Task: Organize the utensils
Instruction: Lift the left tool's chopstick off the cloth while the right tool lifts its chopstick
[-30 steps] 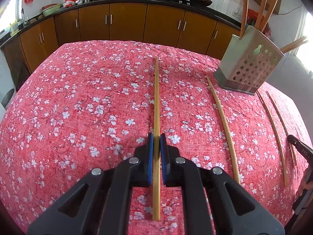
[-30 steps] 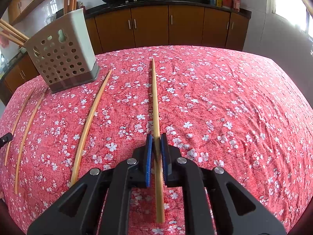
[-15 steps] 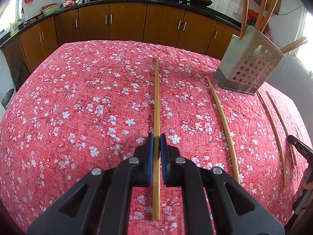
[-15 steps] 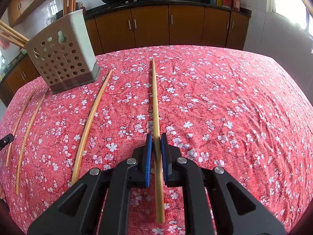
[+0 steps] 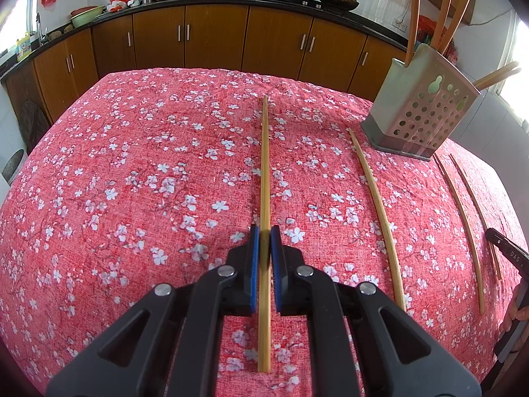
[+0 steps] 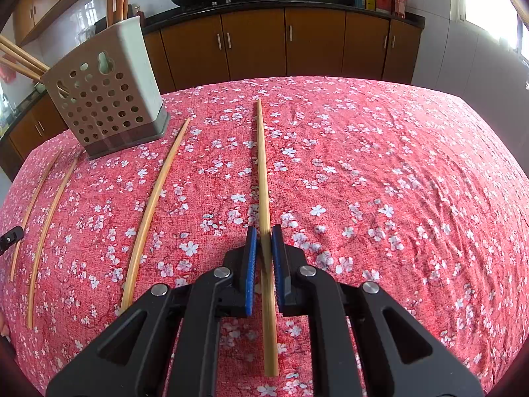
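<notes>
My left gripper [image 5: 264, 233] is shut on a bamboo chopstick [image 5: 264, 165] that lies along the red flowered tablecloth. My right gripper [image 6: 263, 233] is shut on another bamboo chopstick [image 6: 263, 172], also lying on the cloth. The grey perforated utensil holder [image 5: 421, 112] stands at the far right in the left wrist view and holds several chopsticks; it also shows at the far left in the right wrist view [image 6: 105, 96]. Three loose chopsticks [image 5: 377, 205] [image 5: 461, 225] [image 5: 476, 205] lie between the grippers; one shows in the right wrist view [image 6: 152, 211].
The table [image 5: 132, 182] is covered by the red flowered cloth. Brown kitchen cabinets [image 5: 215, 36] run behind it, with woks on the counter. The right gripper's body [image 5: 509, 258] shows at the right edge of the left wrist view.
</notes>
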The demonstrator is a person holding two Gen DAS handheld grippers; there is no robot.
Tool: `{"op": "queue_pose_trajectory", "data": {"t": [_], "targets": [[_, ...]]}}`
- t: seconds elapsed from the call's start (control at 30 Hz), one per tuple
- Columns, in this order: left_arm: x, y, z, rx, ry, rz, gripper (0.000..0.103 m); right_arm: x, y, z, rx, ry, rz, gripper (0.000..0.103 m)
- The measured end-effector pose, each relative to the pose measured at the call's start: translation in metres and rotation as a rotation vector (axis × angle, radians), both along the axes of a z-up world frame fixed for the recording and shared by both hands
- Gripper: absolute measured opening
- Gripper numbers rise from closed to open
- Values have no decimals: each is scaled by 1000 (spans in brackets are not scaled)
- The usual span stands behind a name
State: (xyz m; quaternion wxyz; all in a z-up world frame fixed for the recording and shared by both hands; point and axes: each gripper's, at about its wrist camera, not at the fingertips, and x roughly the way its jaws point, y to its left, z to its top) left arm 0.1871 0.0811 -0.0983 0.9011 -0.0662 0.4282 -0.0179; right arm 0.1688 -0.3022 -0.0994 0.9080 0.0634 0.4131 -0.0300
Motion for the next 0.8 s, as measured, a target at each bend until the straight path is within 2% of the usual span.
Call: {"op": "queue_pose_trajectory", "data": {"t": [0.6, 0.73, 0.8], "targets": [[0, 0, 0, 4, 1, 0, 10, 0, 0, 1, 5, -1, 0, 12], [-6, -9, 2, 76, 5, -31, 10, -4, -1, 1, 18, -2, 12, 15], [-11, -11, 2, 78, 6, -34, 10, -9, -1, 1, 18, -2, 14, 15]]}}
